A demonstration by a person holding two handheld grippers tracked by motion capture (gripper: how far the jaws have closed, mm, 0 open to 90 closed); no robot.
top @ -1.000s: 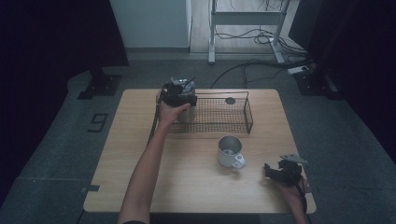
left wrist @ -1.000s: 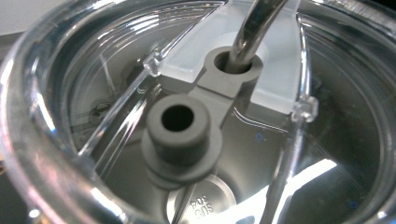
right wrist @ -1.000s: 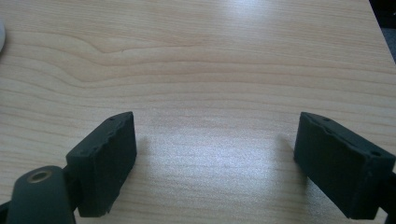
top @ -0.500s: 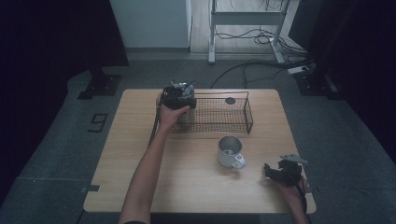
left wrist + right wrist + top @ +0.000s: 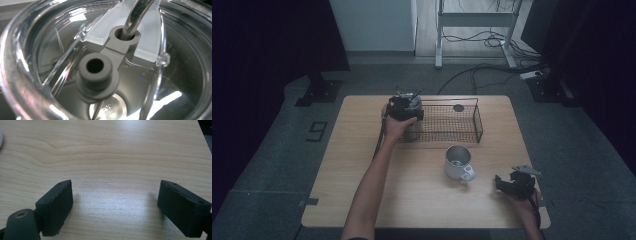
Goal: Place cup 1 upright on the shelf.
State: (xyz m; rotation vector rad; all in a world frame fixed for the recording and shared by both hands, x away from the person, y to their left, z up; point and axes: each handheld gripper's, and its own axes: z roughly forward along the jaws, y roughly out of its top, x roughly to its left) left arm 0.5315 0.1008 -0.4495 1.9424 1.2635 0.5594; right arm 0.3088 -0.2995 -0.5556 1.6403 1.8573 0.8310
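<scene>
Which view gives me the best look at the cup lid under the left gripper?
The left gripper view: the clear lid shows close up, with its grey spout and metal straw. In the high view the left gripper mostly covers it at the basket's left end.

A pale round mug (image 5: 457,161) with a side handle stands on the light wooden table (image 5: 347,170) — well apart from the left claw (image 5: 406,111), nearer the right claw (image 5: 503,181). A small dark round disc (image 5: 458,107) lies to the left claw's right. Black cables (image 5: 482,75) trail over the grey floor (image 5: 272,165) — beyond both.
</scene>
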